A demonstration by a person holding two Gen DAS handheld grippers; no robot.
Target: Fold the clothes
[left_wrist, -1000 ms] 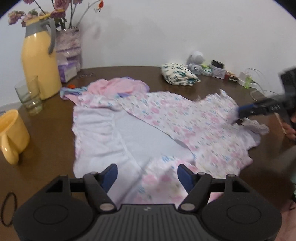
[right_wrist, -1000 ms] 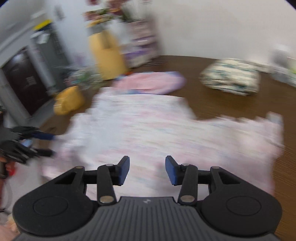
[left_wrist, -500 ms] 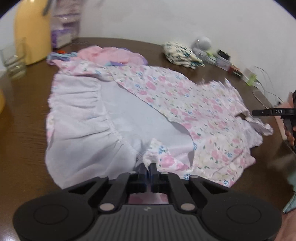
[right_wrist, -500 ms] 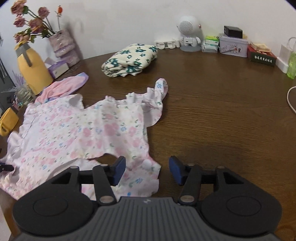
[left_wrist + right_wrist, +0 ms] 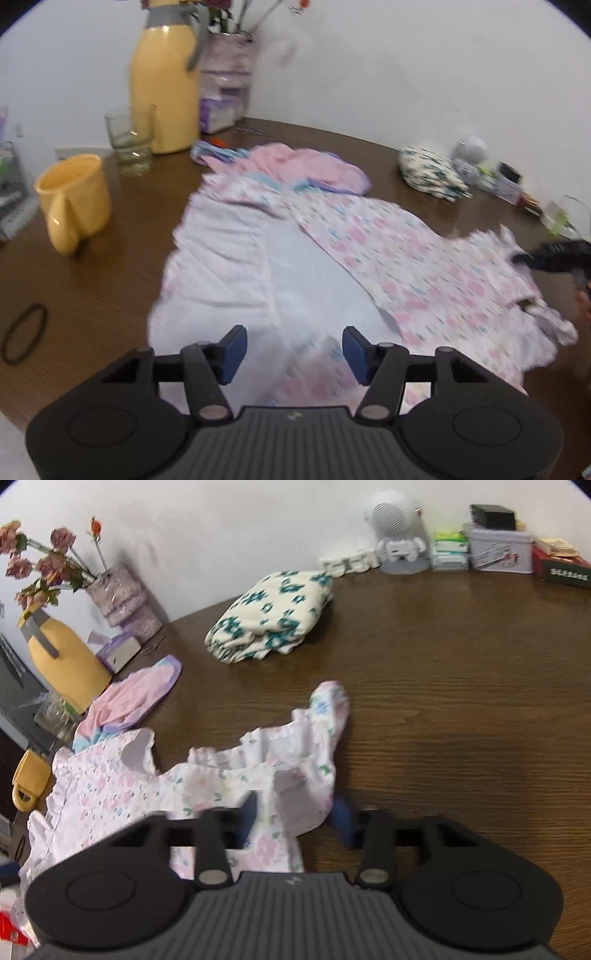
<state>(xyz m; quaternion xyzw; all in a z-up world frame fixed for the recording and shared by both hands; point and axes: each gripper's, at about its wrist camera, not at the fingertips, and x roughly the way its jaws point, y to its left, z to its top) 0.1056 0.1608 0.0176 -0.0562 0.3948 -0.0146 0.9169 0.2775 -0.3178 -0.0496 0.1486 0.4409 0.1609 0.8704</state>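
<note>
A pink floral dress lies spread on the brown table, with its white inner side turned up at the left. My left gripper hovers over the near hem. Its jaws are opening, and the pads hold nothing. My right gripper is at the dress's ruffled shoulder. Its jaws are closing, with that bunched cloth between the blurred fingers, which still stand apart. The right gripper also shows at the far right of the left wrist view.
A pink garment lies behind the dress. A folded green-flowered cloth sits further back. A yellow jug, a glass, a yellow mug and a hair band are at the left. Boxes line the wall.
My left gripper was shut on the near hem half a second ago and now stands open above it. My right gripper has come down onto the dress's shoulder, with cloth now between its jaws.
</note>
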